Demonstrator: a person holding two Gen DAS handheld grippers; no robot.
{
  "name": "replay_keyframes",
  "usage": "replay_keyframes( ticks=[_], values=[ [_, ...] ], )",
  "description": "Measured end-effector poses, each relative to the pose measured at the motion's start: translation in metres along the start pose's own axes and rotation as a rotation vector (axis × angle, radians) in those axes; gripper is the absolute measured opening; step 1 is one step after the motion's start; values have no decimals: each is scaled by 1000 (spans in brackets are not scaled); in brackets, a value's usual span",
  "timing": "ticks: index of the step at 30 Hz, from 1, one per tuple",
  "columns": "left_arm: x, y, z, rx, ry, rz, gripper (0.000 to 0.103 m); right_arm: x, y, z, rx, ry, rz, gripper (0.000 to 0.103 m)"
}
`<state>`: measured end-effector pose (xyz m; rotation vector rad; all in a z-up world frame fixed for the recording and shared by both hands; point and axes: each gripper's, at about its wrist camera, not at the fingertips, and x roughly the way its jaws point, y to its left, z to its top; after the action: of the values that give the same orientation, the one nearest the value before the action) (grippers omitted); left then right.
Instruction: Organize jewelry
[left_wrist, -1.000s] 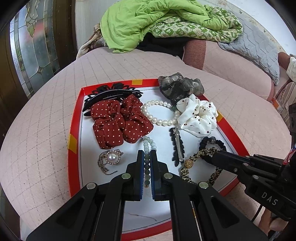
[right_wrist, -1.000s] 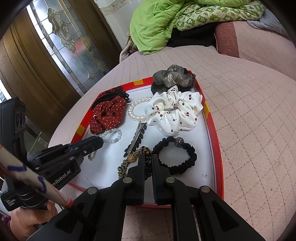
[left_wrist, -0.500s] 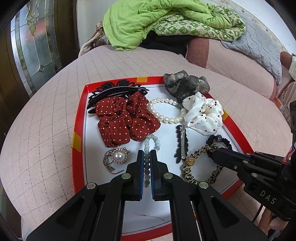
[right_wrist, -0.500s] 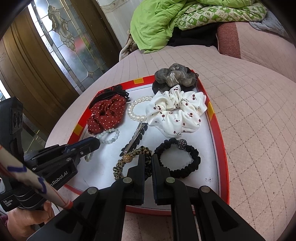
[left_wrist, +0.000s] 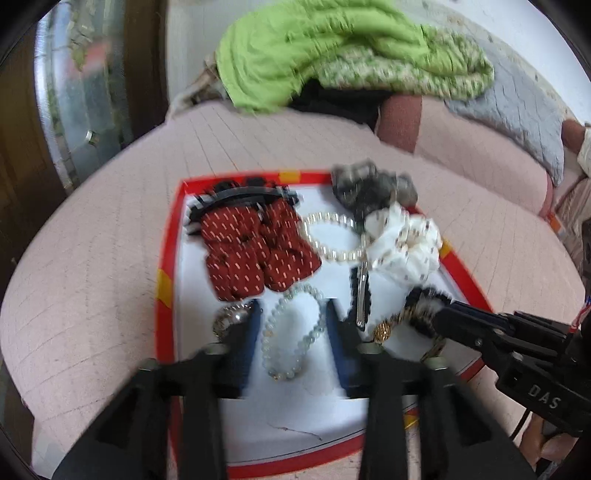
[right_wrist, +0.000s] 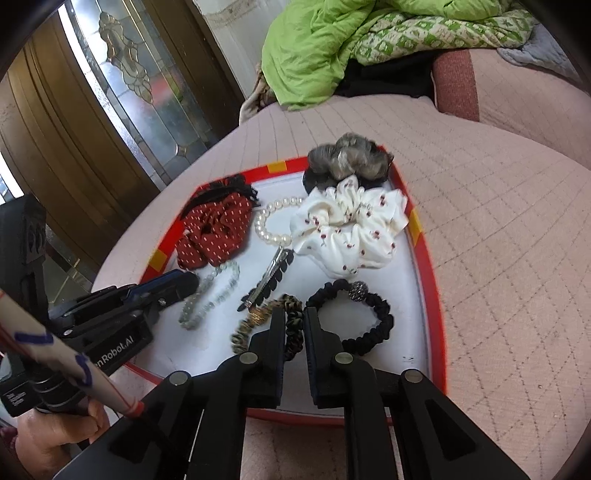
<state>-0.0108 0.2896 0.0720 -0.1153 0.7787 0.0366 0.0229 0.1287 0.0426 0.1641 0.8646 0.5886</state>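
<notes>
A red-rimmed white tray holds the jewelry. My left gripper is open, its fingers on either side of a pale green bead bracelet lying on the tray. My right gripper is nearly shut over a leopard-print hair tie; whether it pinches the tie is unclear. A black beaded hair tie lies just right of it. The view from the left wrist is blurred.
Also on the tray: red dotted scrunchie, black claw clip, pearl bracelet, white scrunchie, grey scrunchie, black leaf hair clip, pearl brooch. Green blanket lies behind on pink quilted cushions.
My left gripper has opened from shut, releasing the green bead bracelet onto the tray, and the left view has shifted. My right gripper stays over the leopard tie.
</notes>
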Motion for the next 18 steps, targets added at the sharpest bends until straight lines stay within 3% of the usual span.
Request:
replay_keyframes(
  ticks=[1,3,4,5,6,7,8,10,13,16,18],
  values=[
    [-9,-1,1,-4,-33,-3,40,-11,0,0,1,-28,-4,26],
    [-38,-6,-1,-16,-130,15,47,-30,3,1,-22,-76,-44,29],
    [-55,-10,-6,-15,-183,29,65,-49,10,-3,-60,-126,-89,31],
    [-68,-12,-11,-15,-221,33,87,-62,14,-7,-80,-158,-108,43],
    [-85,-14,-19,-16,-266,36,96,-78,19,-14,-98,-196,-132,53],
    [-102,-16,-29,-17,-308,39,103,-91,23,-22,-117,-231,-166,71],
    [-112,-17,-35,-14,-332,37,103,-102,29,-30,-141,-261,-201,80],
    [-129,-18,-44,-22,-355,37,103,-117,37,-48,-188,-283,-242,82],
    [-137,-18,-50,-40,-313,67,103,-127,39,-66,-192,-267,-283,85],
    [-136,-16,-52,-60,-271,146,103,-133,38,-76,-191,-263,-316,87],
    [-136,-12,-54,-69,-256,151,103,-136,40,-79,-202,-272,-341,89]
  ],
)
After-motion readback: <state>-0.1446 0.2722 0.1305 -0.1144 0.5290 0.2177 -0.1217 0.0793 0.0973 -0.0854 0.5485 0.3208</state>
